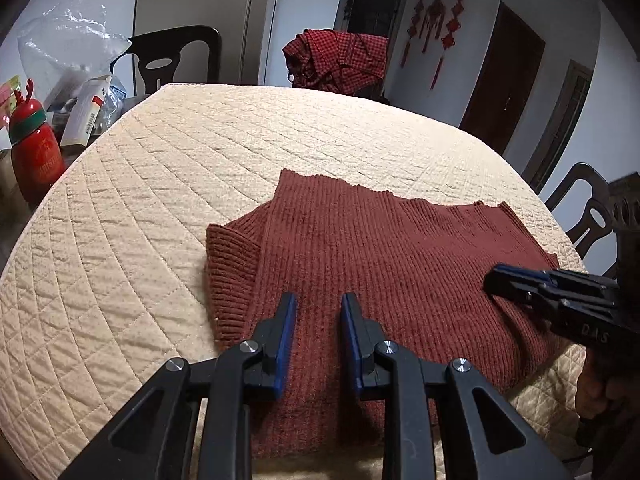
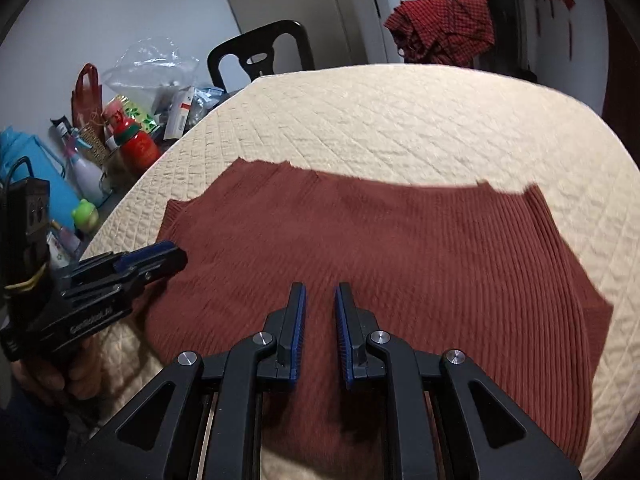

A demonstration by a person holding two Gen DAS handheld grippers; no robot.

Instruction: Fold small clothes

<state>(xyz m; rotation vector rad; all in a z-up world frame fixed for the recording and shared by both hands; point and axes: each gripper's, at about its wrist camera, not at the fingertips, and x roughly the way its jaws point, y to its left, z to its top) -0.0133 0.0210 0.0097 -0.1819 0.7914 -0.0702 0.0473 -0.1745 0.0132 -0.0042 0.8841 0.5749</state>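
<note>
A rust knit sweater (image 1: 360, 260) lies flat on the quilted bench (image 1: 140, 200); left gripper (image 1: 318, 304) and right gripper (image 2: 320, 296) hover above, narrowly parted, empty.

Left tool (image 1: 318, 300) angled downward, jaws slightly parted, nothing gripped. Right tool (image 2: 320, 290) likewise pitched down, jaws narrowly apart, empty.

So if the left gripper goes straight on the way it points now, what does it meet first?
Most likely the rust-red ribbed knit sweater lying on the cream quilted table cover: the left gripper points down over it, jaws slightly apart and empty. The gap to the cloth is unclear.
</note>
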